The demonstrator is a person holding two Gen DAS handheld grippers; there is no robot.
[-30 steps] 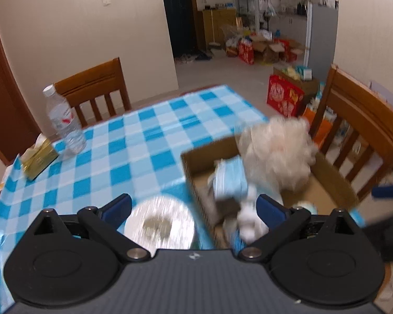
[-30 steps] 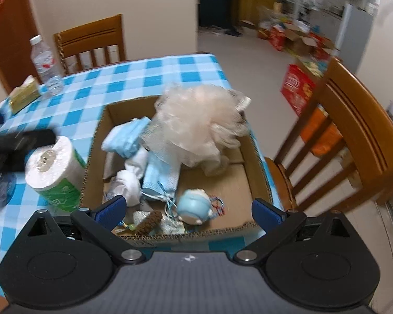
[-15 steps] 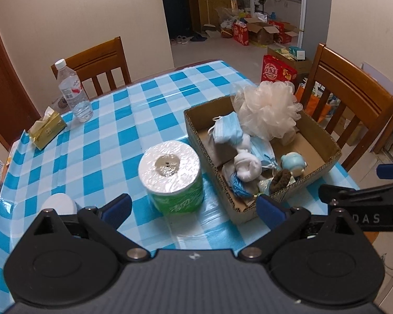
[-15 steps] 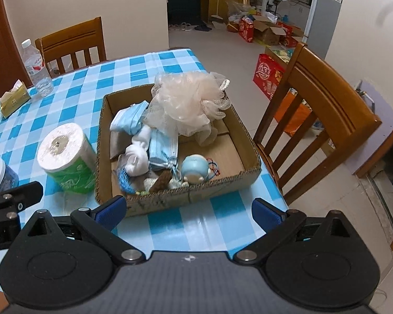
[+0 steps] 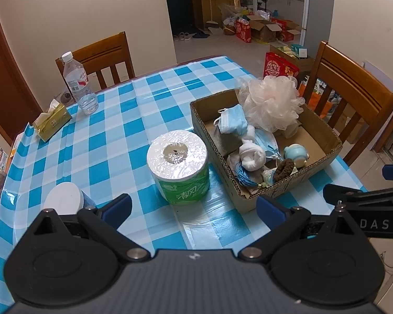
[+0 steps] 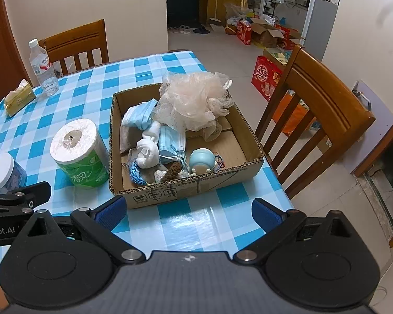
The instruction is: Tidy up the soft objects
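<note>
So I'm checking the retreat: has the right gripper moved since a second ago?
Yes. The right gripper has pulled back from the cardboard box, which now looks smaller and farther.

You've got a glossy plastic tablecloth catching glare, a matt corrugated cardboard box with rough edges, a frothy mesh puff, a paper roll in shiny film, and a clear plastic bottle by varnished wood chairs.

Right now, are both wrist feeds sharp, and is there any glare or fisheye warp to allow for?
Left wrist view: sharp; window glare streaks the tablecloth and shines on the wrapped toilet roll; chairs and walls bow toward the edges. Right wrist view: sharp; a glossy patch on the cloth before the cardboard box; a faint smudge top right.
</note>
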